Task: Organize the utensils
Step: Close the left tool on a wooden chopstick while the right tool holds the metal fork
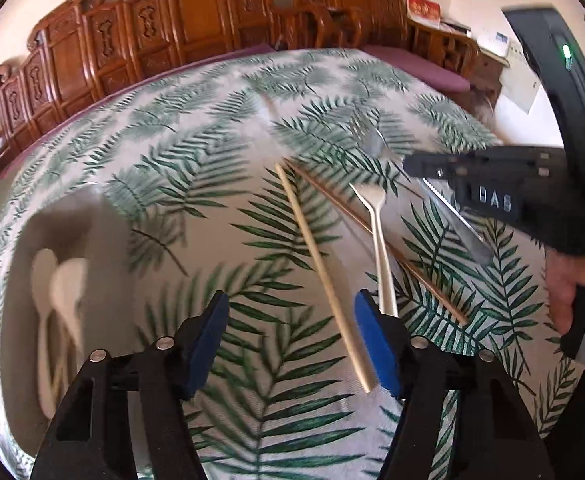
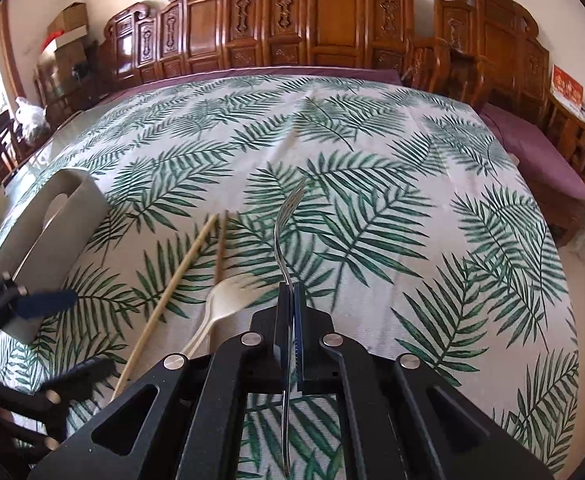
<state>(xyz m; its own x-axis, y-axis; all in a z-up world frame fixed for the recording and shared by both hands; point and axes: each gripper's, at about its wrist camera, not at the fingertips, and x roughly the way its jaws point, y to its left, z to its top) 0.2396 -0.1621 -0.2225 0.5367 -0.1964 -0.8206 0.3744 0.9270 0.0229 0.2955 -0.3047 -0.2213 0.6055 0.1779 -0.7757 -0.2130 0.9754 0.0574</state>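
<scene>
On the leaf-print tablecloth (image 1: 220,168), right under my left gripper (image 1: 292,344), lies the pale chopstick (image 1: 324,280), and that is the piece I judge to be in hand. My left jaws stand apart with nothing pressed between the blue pads (image 1: 372,344); the chopstick's near end runs just inside the right-hand pad, and the cream fork (image 1: 380,240) lies close on that pad's other side, crossing the darker chopstick (image 1: 372,232). To do this well I would centre the chopstick between the pads before closing, and keep the cream fork's handle outside the pinch so I lift one piece and not two. The left gripper points steeply down at the cloth.

My right gripper (image 2: 290,320) is clamped on the steel fork (image 2: 288,220), tines up and forward, handle running back through the jaws; it is also pitched down, and the left view shows it held above the cloth at the right.

The grey utensil holder (image 1: 24,240) sits at the left with pale spoons (image 1: 60,288) inside; that view is blurred, so I cannot count them. Both pieces should go there, I judge.
</scene>
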